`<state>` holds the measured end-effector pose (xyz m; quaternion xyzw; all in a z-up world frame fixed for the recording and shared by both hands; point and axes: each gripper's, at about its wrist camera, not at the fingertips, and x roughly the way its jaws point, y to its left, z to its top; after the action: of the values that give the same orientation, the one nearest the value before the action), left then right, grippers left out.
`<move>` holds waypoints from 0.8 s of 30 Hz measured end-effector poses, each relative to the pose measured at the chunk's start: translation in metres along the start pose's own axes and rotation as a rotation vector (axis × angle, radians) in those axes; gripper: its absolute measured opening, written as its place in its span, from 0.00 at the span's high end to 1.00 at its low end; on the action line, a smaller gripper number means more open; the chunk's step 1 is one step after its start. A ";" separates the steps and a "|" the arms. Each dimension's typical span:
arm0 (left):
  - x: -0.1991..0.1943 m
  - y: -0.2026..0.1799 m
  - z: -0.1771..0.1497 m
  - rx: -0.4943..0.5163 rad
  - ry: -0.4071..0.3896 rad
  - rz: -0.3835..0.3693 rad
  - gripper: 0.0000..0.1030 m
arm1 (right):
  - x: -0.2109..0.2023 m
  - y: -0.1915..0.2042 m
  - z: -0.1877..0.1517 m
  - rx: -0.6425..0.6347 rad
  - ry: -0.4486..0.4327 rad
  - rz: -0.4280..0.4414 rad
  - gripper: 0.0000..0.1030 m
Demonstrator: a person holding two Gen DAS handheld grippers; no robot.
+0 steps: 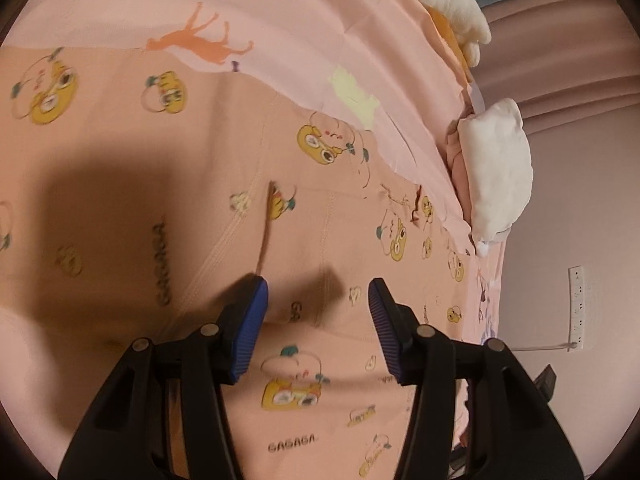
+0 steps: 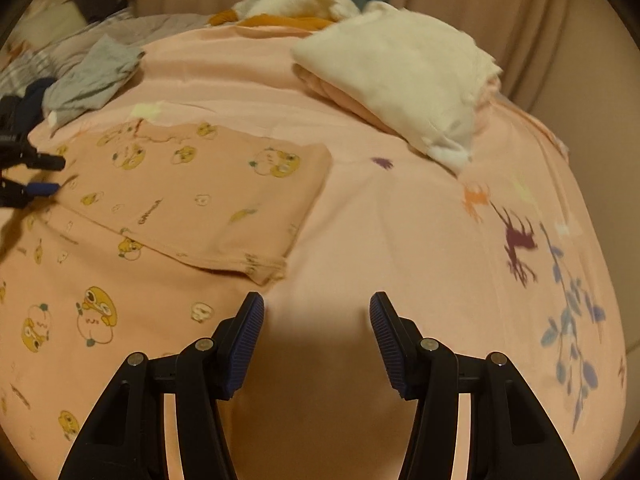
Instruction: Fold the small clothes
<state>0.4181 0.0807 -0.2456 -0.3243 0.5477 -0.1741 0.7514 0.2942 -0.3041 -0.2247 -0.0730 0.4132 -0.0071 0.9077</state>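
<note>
A peach garment with yellow cartoon prints [image 2: 192, 192] lies flat on the pink bedsheet [image 2: 400, 240], one part folded over the rest. It fills the left wrist view [image 1: 200, 160]. My left gripper [image 1: 318, 300] is open and empty just above the garment; it also shows at the left edge of the right wrist view [image 2: 48, 176], at the garment's far left side. My right gripper [image 2: 316, 312] is open and empty, hovering over the sheet just right of the garment's near edge.
A folded stack of white and pink clothes [image 2: 404, 76] sits at the far right of the bed, also seen in the left wrist view [image 1: 500, 172]. A grey garment [image 2: 92, 76] lies far left. More white and orange clothes [image 2: 292, 4] lie at the back.
</note>
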 end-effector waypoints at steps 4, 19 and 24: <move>-0.003 0.004 -0.011 0.003 0.046 0.010 0.42 | 0.005 0.017 0.000 -0.048 -0.006 0.016 0.47; 0.022 -0.002 0.011 -0.098 -0.127 0.008 0.88 | 0.035 0.010 0.010 0.075 0.000 0.115 0.81; 0.005 -0.004 0.016 -0.069 -0.185 -0.014 0.89 | 0.026 0.004 0.005 0.138 -0.004 0.178 0.83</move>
<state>0.4355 0.0793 -0.2431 -0.3686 0.4792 -0.1296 0.7859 0.3151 -0.3018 -0.2416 0.0264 0.4146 0.0451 0.9085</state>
